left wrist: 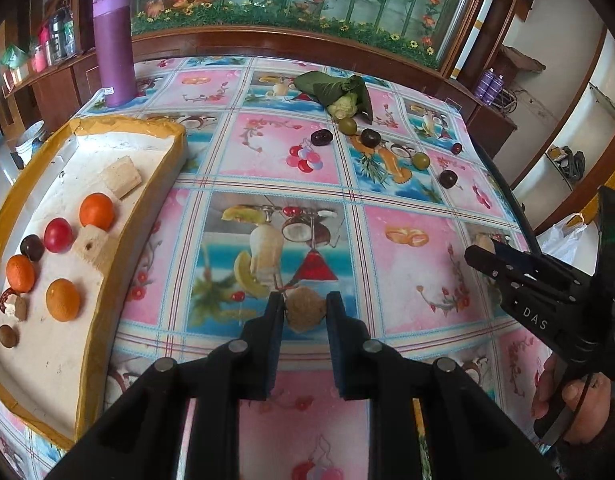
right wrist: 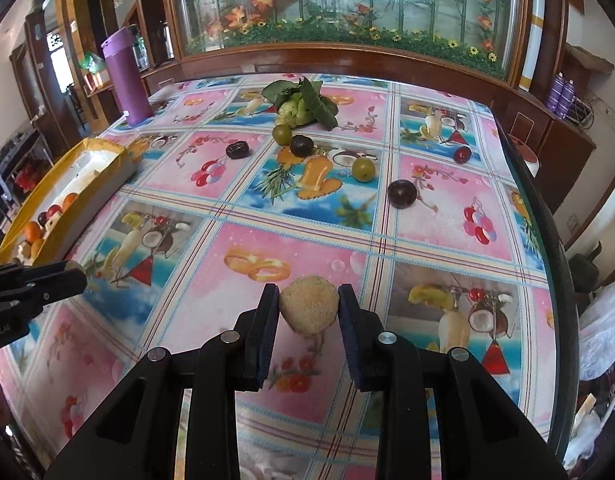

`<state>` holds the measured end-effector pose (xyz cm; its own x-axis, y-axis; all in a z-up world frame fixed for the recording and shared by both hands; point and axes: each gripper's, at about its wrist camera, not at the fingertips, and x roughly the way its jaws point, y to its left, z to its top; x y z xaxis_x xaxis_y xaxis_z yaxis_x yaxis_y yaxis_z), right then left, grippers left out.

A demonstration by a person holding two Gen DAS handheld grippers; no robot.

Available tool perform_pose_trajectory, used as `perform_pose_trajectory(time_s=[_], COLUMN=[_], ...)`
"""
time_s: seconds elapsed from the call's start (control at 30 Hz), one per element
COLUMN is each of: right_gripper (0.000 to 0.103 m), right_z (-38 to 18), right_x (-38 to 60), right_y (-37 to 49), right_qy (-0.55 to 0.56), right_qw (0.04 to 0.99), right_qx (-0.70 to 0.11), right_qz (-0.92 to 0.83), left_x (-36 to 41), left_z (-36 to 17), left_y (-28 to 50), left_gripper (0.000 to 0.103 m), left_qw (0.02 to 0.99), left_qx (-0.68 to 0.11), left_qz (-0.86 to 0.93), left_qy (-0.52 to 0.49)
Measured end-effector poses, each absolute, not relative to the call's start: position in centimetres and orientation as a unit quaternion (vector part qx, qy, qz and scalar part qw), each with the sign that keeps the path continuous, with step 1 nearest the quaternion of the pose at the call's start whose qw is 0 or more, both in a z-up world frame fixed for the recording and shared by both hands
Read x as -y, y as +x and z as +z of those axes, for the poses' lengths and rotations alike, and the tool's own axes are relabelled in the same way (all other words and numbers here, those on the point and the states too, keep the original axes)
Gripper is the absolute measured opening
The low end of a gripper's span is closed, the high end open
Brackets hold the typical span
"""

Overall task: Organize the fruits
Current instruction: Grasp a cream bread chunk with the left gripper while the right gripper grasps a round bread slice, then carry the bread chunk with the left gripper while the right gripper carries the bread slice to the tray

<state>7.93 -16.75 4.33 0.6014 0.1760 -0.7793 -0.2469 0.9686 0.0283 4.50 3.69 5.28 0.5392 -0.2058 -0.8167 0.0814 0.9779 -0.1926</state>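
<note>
Plastic cloth printed with fruit pictures covers the table (left wrist: 291, 160), where a white foam tray (left wrist: 47, 344) edged in yellow tape sits at the left, already holding oranges, a red fruit and small dark ones. Loose plums (right wrist: 402, 194) and green fruits (right wrist: 363, 169) lie well apart near a leafy bundle (right wrist: 303, 106) at the far side. Each pair of tongs is closed on a catch: the left tongs (left wrist: 306, 310) pinch a small brown, rough-skinned fruit (left wrist: 305, 307) above the cloth near the tray, while the right tongs (right wrist: 309, 309) clamp a pale tan, grainy fruit (right wrist: 309, 305) over a pink square. Both fruits look light and firm, their coarse skins unlikely to slip, and are taken across the middle. Nearly round, neither shows a clear long axis or pointing end.
</note>
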Motion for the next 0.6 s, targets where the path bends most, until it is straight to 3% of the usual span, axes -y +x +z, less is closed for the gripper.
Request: perform_pose_trajectory(time_s=[0.6], right_gripper=[0.029], right_z=[6.2], right_x=[12.8], right_y=[1.8], right_qy=[-0.033], right_qw=[0.897], right_qx=[-0.419], right_qz=[0.139], left_x=[-11.9], left_z=[7.3], left_y=[-2.0], left_gripper=[0.024], left_qw=[0.885], left_qx=[-0.453], left_qz=[-0.054], left_qy=[-0.088])
